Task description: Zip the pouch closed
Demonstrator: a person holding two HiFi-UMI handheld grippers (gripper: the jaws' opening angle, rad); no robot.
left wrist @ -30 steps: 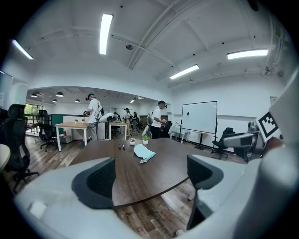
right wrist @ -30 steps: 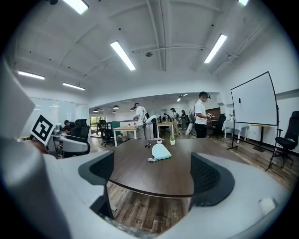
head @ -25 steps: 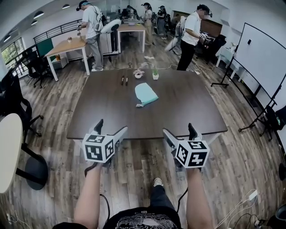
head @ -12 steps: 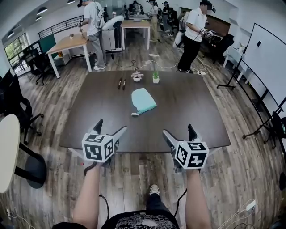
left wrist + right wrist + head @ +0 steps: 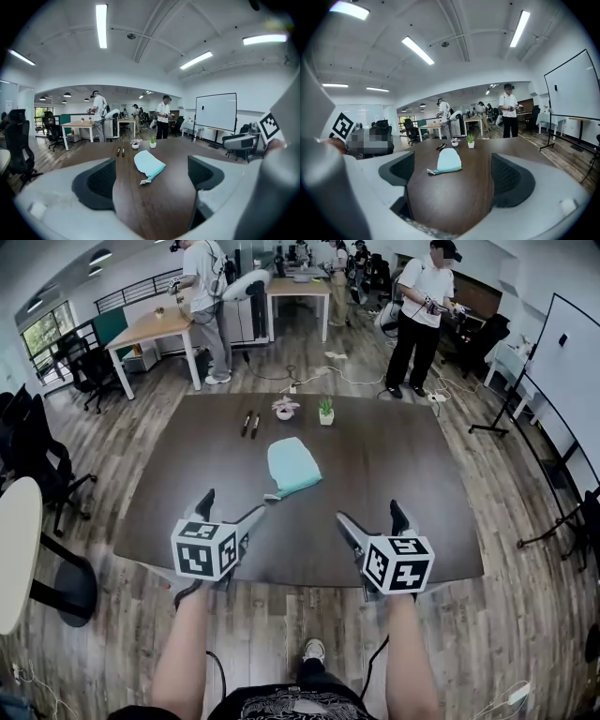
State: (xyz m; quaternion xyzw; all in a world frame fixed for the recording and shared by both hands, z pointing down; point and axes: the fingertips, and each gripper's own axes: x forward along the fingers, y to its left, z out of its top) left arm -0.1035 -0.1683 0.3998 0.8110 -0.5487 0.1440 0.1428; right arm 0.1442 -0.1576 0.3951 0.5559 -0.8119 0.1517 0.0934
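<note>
Dark brown wood makes up the one big table (image 5: pixel 394 474) in front of the person, and five things lie on it. One pale teal pouch (image 5: pixel 292 468) rests flat about midway between the near and far edges, a little left of centre. Its small pull tab (image 5: pixel 272 496) sticks out at the corner nearest the left gripper. Whether the zip is open or closed cannot be made out.

Towards the far edge lie two dark pens (image 5: pixel 250 423), side by side and almost touching. Just to their right stand a pale potted plant (image 5: pixel 285 410) and a green potted plant (image 5: pixel 325 409), close together but apart.

Two grippers are held over the near edge, one in each hand, each carrying one cube with square markers. The left gripper (image 5: pixel 234 504) has its jaws spread wide. Its own view shows only bare tabletop between the two dark pads (image 5: pixel 96 180), with the pouch further off. The right gripper (image 5: pixel 370 514) is likewise released, with nothing between its jaws, and the pouch lies ahead, slightly left of its centre line. Both grippers are well apart from the pouch and from each other.

Beyond the far edge stand two light wooden tables (image 5: pixel 155 329). One person stands by the left one (image 5: pixel 202 277) and another to the right (image 5: pixel 424 306). More people further back are too small to count. One whiteboard (image 5: pixel 567 371) stands at the right.
</note>
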